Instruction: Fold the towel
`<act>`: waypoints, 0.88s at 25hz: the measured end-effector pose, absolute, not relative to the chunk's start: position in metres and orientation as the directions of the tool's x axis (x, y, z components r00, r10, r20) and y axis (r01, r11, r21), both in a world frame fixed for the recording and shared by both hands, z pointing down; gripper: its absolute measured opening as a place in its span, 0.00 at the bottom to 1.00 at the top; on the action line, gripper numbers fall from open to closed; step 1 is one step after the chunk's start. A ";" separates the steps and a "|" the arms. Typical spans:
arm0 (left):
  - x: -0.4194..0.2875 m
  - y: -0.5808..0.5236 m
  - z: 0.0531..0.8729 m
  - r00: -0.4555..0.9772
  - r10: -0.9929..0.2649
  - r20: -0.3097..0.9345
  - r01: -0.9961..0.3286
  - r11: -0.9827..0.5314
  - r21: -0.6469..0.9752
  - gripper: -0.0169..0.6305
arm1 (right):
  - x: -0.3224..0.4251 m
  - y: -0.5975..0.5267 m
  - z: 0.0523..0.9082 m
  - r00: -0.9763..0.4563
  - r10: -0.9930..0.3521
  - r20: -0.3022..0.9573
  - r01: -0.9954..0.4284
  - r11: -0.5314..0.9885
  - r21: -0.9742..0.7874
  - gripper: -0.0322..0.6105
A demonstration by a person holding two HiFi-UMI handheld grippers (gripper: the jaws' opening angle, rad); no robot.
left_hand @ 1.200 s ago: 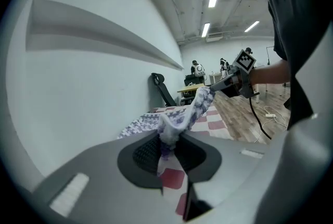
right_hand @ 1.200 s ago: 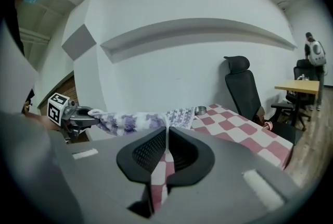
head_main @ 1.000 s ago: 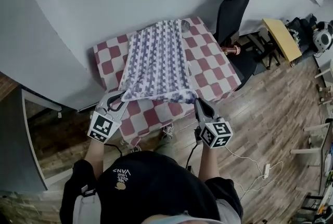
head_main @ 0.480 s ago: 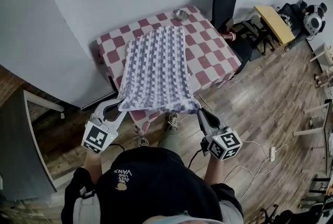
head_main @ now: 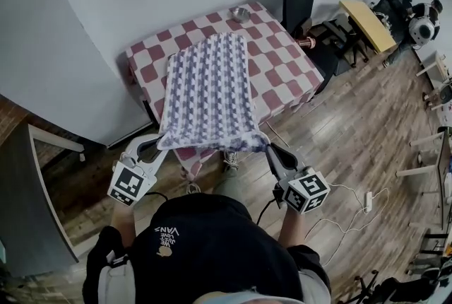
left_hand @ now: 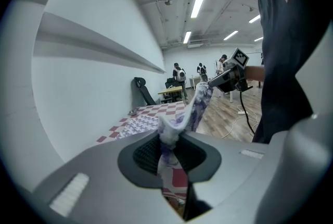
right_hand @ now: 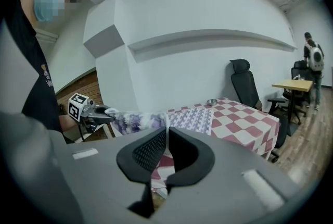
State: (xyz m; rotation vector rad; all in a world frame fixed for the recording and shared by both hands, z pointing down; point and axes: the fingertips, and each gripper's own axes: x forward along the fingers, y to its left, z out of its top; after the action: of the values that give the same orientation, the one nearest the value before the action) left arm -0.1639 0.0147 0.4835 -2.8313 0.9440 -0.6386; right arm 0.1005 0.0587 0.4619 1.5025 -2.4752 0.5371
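Both your left gripper [left_hand: 169, 137] and right gripper [right_hand: 166, 132] are clamping towel [head_main: 210, 87] corners, as their own views are showing; only the head view is showing it stretching off the checkered table [head_main: 282, 73].

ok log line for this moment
left gripper: shut on towel corner | right gripper: shut on towel corner | towel: rest on table

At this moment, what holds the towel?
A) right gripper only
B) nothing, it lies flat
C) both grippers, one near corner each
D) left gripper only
C: the left gripper and the right gripper each pinch a near corner of the towel, its edge stretched between them.
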 end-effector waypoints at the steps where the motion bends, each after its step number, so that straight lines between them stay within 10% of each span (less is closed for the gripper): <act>1: -0.162 0.005 0.485 0.712 -0.602 0.361 -0.561 -0.797 -0.223 0.12 | 0.103 0.051 0.465 -0.462 -0.815 0.349 -0.887 0.414 -0.206 0.09; 22: -0.111 -0.311 0.525 0.406 -0.782 0.472 -0.741 -0.584 -0.330 0.12 | 0.154 -0.275 0.521 -0.408 -0.832 0.376 -0.906 0.419 -0.057 0.09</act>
State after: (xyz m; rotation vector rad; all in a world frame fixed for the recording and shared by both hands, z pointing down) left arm -0.1114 -0.3109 0.5249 -2.5766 1.3983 -0.9234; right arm 0.1542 -0.2748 0.5215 1.5081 -2.3875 0.3656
